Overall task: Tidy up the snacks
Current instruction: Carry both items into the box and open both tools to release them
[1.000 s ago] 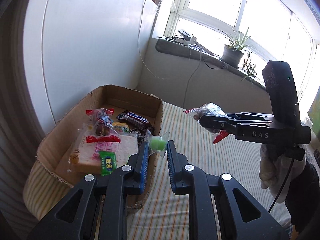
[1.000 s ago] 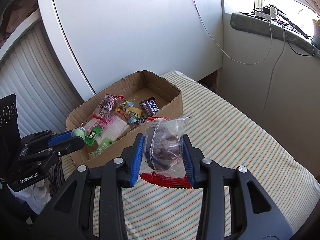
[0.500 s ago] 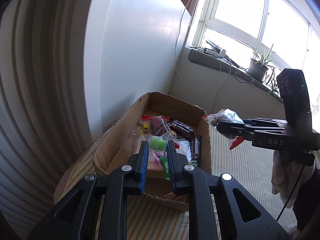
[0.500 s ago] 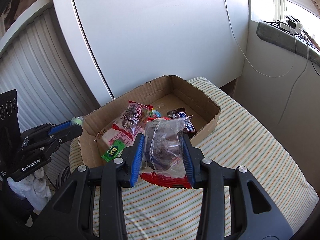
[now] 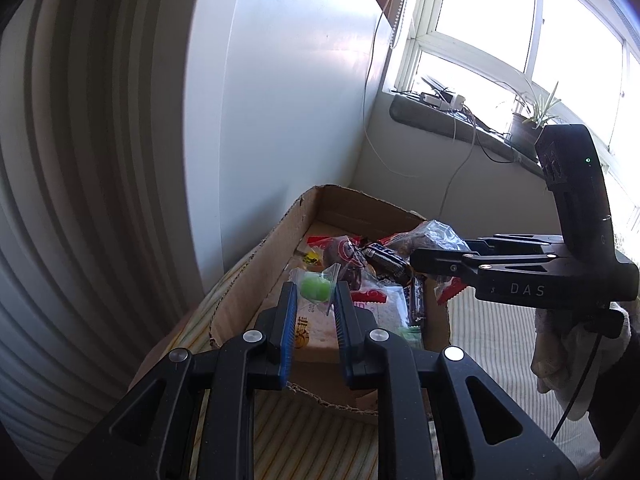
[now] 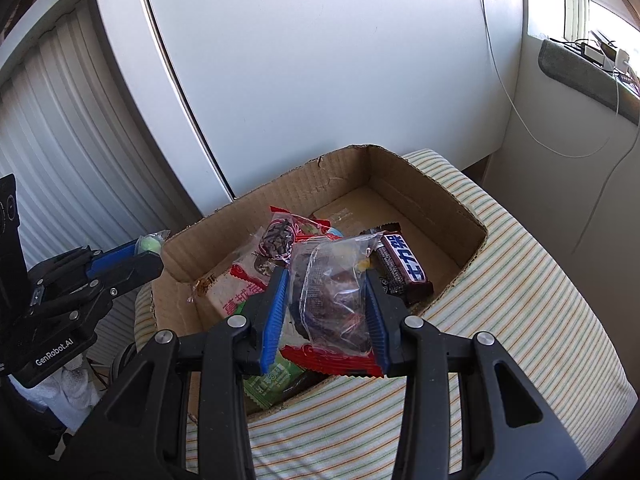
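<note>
An open cardboard box (image 6: 420,184) (image 5: 256,264) sits on a striped cushion and holds several snacks: a dark chocolate bar (image 6: 404,270), a flat pale pack with red print (image 6: 236,284) and a clear red-edged bag (image 6: 280,232). My left gripper (image 5: 316,292) is shut on a small green candy in clear wrap (image 5: 315,289), held over the box's near end; in the right wrist view that green candy (image 6: 149,243) hangs at the box's left corner. My right gripper (image 6: 326,280) is shut on a clear bag of dark snack with a red edge (image 6: 332,300), above the box's near wall.
A striped cushion (image 6: 540,320) carries the box. Behind it rise a white panel (image 6: 320,60) and a ribbed shutter (image 6: 60,140). A window sill with cables and a potted plant (image 5: 524,128) runs at the right. A white cloth (image 5: 560,360) hangs by the right gripper's handle.
Both grippers have swung toward the box with their loads. The green candy went from beside the box's right wall to over its near end, and the clear bag now hangs over the box.
</note>
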`<state>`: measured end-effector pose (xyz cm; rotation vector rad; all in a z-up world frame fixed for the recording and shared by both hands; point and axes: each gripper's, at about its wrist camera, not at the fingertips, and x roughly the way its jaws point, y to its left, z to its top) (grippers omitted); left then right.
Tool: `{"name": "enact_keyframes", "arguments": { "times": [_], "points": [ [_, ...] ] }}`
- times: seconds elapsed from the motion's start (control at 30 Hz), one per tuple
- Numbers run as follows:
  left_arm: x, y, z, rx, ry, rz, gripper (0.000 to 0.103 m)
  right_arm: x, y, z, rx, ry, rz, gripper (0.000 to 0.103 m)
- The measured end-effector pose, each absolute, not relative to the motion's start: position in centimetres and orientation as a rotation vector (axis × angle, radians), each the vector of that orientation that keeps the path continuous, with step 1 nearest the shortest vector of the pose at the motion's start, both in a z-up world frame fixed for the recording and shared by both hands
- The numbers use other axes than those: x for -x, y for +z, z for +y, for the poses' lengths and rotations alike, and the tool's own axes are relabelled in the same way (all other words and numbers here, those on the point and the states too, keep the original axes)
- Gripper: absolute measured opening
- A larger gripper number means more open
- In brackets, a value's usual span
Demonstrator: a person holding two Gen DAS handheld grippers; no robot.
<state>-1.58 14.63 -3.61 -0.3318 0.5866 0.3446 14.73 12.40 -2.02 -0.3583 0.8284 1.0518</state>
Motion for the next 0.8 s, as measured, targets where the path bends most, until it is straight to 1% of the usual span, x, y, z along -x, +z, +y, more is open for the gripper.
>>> {"name": "enact_keyframes", "arguments": {
  "times": [0.5,0.57,0.63,0.67,0.7,0.77,0.8],
  "points": [
    [1.07,-3.55,14.34,0.32,0.339,0.595,0.018,-14.77,-1.9,13.21,0.355,1.059,0.826,0.039],
    [0.99,-3.51,14.32,0.319,0.339,0.594,0.025,-14.71,-1.86,13.22,0.357,1.058,0.825,0.039],
    [0.9,-3.5,14.32,0.317,0.34,0.595,0.028,-14.72,-1.81,13.17,0.357,1.055,0.823,0.04],
    [0.89,-3.5,14.28,0.315,0.341,0.596,0.03,-14.72,-1.78,13.13,0.356,1.054,0.822,0.047],
    [0.87,-3.52,14.25,0.314,0.341,0.597,0.031,-14.69,-1.72,13.09,0.357,1.049,0.818,0.056],
    [0.88,-3.5,14.14,0.311,0.341,0.596,0.039,-14.59,-1.51,12.9,0.355,1.037,0.803,0.065],
    [0.91,-3.46,14.07,0.31,0.344,0.595,0.042,-14.55,-1.36,12.78,0.349,1.035,0.799,0.066]
  ]
}}
